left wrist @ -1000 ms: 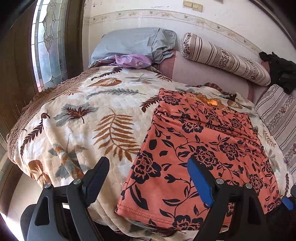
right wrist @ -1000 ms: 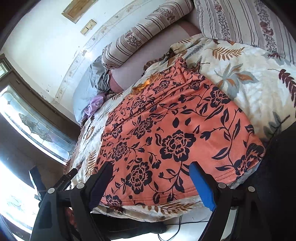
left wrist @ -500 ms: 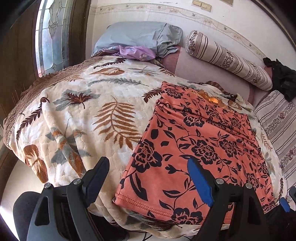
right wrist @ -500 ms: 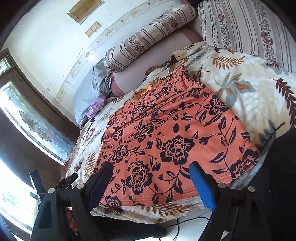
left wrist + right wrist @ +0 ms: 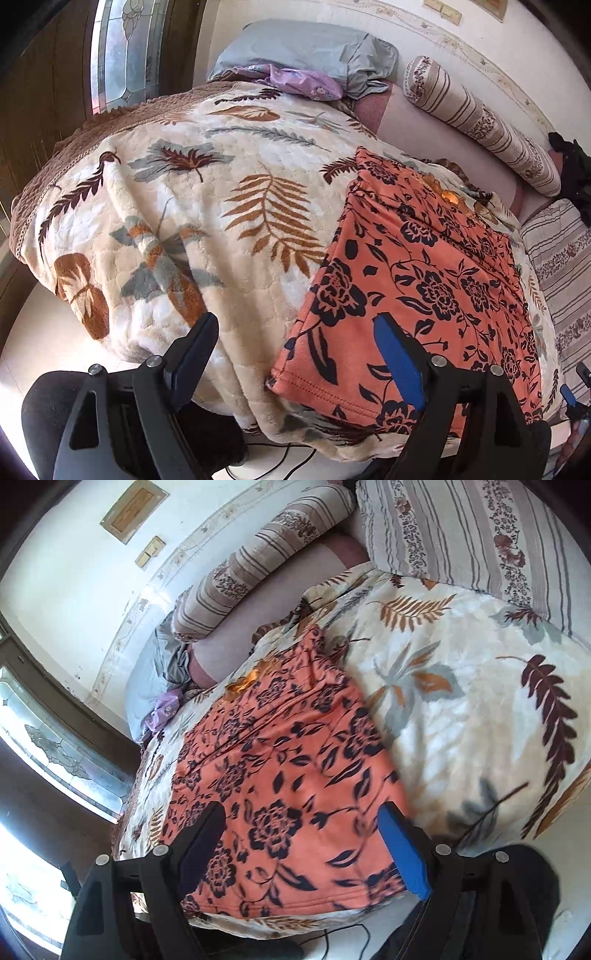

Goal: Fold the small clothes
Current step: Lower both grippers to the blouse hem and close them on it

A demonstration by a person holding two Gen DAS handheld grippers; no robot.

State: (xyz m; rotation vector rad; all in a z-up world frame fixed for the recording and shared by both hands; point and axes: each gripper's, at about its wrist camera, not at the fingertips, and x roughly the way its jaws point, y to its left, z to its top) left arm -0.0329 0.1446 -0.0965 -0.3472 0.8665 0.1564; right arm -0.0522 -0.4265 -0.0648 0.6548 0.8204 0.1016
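orange floral garment [image 5: 424, 291] lies flat — our left gripper [image 5: 295, 350] and right gripper [image 5: 306, 842] gape empty; next we pinch its near hem corners.

- orange garment [image 5: 417, 280], black flower-and-vine print, soft knit
- spread flat, roughly rectangular, hemmed edge at near side of bed
- lies on leaf-print blanket [image 5: 221, 206], slight wrinkles at far end
- same garment in right wrist view [image 5: 280, 775]

Both my wrist views look down past each tool at the near bed [image 5: 221, 206] edge, sharing the orange garment [image 5: 280, 775].
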